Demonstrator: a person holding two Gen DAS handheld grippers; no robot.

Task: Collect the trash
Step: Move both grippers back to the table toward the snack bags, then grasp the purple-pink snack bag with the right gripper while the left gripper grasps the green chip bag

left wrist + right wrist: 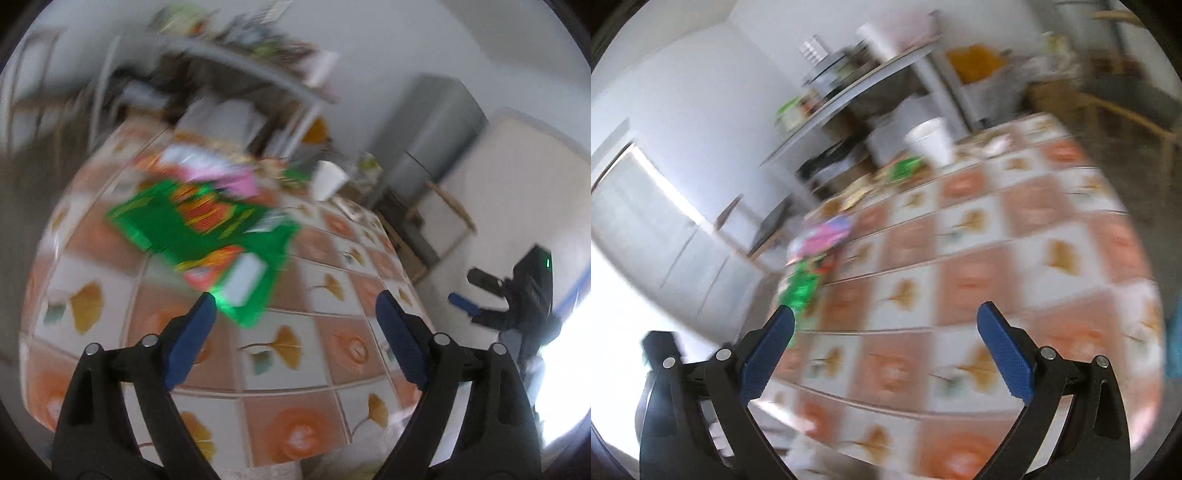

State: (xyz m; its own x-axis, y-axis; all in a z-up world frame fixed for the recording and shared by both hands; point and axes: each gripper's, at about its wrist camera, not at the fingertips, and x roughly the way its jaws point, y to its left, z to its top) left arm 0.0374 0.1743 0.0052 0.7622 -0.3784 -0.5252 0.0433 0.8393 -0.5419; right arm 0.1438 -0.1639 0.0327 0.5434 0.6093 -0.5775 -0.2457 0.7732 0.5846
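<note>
Patterned tablecloth over table; cluttered shelf unit behind; grey fridge near wall.

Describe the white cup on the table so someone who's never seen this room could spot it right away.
Start at the table with the orange-and-white tiled cloth. Near its far edge, in front of the cluttered grey shelving, stands the white cup. It is the only plain, upright thing there; the green wrapper and pink wrapper lie flat.

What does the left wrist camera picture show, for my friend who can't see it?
The open left gripper hangs empty over a table with an orange flower-and-leaf cloth. A green snack wrapper lies just ahead, a pink wrapper and a white cup farther back. The picture is blurry.
</note>
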